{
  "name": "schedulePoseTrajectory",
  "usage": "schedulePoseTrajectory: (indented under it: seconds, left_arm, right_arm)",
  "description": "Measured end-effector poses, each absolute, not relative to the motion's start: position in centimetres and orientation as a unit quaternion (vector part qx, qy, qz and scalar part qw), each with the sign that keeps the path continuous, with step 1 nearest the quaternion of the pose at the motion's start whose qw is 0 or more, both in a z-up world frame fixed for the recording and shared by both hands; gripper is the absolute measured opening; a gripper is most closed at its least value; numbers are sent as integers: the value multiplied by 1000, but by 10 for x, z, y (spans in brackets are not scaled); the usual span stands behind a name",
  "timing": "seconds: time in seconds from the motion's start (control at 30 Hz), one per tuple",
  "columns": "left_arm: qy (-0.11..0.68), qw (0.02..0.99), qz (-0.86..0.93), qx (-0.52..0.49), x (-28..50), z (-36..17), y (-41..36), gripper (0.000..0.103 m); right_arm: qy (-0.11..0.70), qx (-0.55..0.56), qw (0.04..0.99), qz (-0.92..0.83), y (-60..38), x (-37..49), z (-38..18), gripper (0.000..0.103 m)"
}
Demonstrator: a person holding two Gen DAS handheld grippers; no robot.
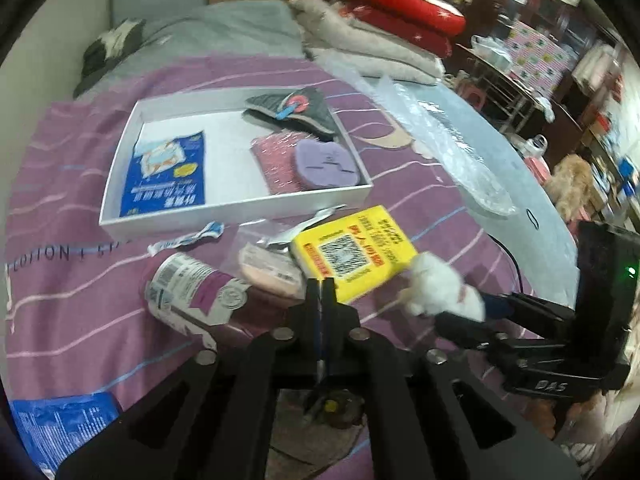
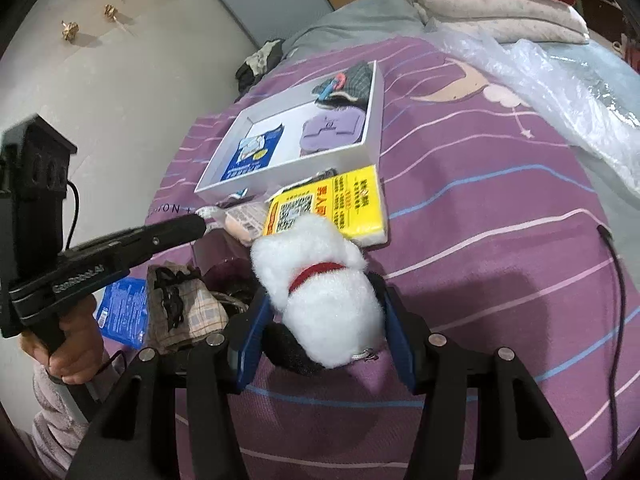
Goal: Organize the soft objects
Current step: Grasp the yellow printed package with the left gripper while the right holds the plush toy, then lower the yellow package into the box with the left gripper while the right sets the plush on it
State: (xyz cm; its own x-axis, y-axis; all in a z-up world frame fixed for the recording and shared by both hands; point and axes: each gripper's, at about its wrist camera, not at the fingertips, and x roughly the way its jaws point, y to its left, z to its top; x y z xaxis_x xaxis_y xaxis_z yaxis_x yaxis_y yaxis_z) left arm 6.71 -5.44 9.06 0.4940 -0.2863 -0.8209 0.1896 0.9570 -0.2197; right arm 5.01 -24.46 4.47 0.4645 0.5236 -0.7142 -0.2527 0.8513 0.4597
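A white plush toy [image 2: 320, 248] with a red collar sits between the blue pads of my right gripper [image 2: 326, 312], which is shut on it above the purple striped bedspread [image 2: 480, 200]. The left wrist view shows the same plush toy [image 1: 436, 288] held by the right gripper [image 1: 460, 316], beside a yellow pack [image 1: 352, 252]. My left gripper [image 1: 320, 288] has its fingers together, with nothing visible between them, over a pink puff in a clear bag [image 1: 272, 268]. Behind these stands a white tray [image 1: 236, 212] holding a blue packet [image 1: 168, 172], a grey pouch [image 1: 296, 112], a pink glittery piece [image 1: 276, 164] and a purple pad [image 1: 326, 164].
A labelled bottle [image 1: 192, 292] lies on its side left of my left gripper, with a torn wrapper [image 1: 188, 240] behind it. A checked cloth [image 2: 184, 312] and another blue packet [image 2: 120, 312] lie near the hand [image 2: 68, 356]. Crinkled clear plastic [image 1: 440, 140] and folded blankets [image 1: 368, 44] lie at the back right.
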Motion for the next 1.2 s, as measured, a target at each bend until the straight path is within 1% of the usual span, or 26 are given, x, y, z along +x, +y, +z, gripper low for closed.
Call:
schedulePoseTrajectory:
  seconds: [0.03,0.07,0.2,0.4,0.43,0.5,0.57,0.67,0.77,0.87,1.2]
  left_arm:
    - [493,858,-131,-62,72,87,-52,35]
    - [497,855,-130,-71,74,84,-52,52]
    - [515,840,-130,-106,92,71,-58,53]
    - [555,820,-110,-93,122,48,-85,53]
    - [564,816,-99,-82,126,44,-90,52]
    - [572,817,-67,-36,130,37,-102,44]
    - [569,820,-57,-15,129,34,-110,30]
    - [565,823,-49,-24,126,35,-107,17]
    - [563,823,-56,-45,123,37,-98,12]
    - [556,824,-77,-72,114,44,-90,11]
    - [535,834,-98,-91,94,71,-76,10]
  right_arm:
    - [462,149,844,227,-248,51,46,54]
    - [460,151,846,223,-251,52,47,54]
    - [463,155,851,192,-265,59,46,54]
    - [463,161,854,173,-276,62,42,54]
    - [464,161,854,171,-276,63,41,54]
    - [465,161,854,168,-277,63,38,54]
    - [466,162,853,167,-276,64,36,54]
    - [468,166,851,168,-276,64,33,54]
    - [469,169,851,168,-277,65,31,54]
    - [467,169,852,168,-277,64,34,54]
    - [448,170,860,176,-275,59,55,54]
